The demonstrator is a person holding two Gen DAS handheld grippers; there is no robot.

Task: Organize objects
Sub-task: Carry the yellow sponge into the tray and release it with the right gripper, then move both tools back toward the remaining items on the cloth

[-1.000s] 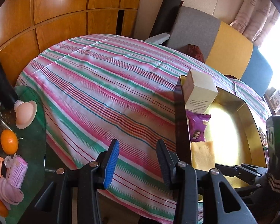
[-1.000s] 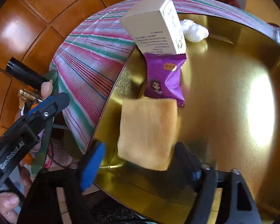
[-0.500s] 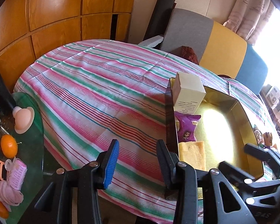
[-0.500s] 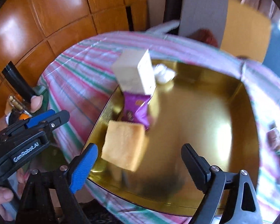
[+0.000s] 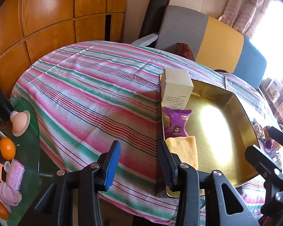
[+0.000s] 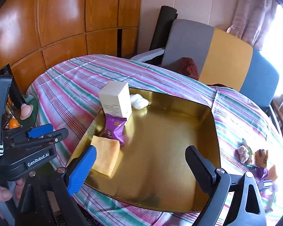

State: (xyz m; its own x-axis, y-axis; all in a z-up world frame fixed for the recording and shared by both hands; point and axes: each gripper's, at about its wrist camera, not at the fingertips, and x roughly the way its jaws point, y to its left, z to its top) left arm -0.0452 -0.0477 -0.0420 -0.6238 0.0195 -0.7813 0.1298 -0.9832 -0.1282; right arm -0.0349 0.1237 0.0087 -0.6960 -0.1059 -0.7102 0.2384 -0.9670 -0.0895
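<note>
Right wrist view: white wad point(image 6: 139, 101) in gold tray point(image 6: 215, 124), hidden from the left.
Both grippers, left gripper point(image 5: 139, 162) and right gripper point(image 6: 141, 167), spread, empty, at tray's near rim.

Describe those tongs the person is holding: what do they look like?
Both tongs are black plastic clamps with visible screws. The right tongs and left tongs each carry one ribbed blue pad and one black pad. The left one's body reads "GenRobot.AI" in white. A black-and-white striped strap sits behind it.

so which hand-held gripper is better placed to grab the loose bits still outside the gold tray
Probably the right hand-held gripper: it is open and empty, and the loose items lie on the cloth on its side of the gold tray. The left hand-held gripper sits across the tray.
</note>
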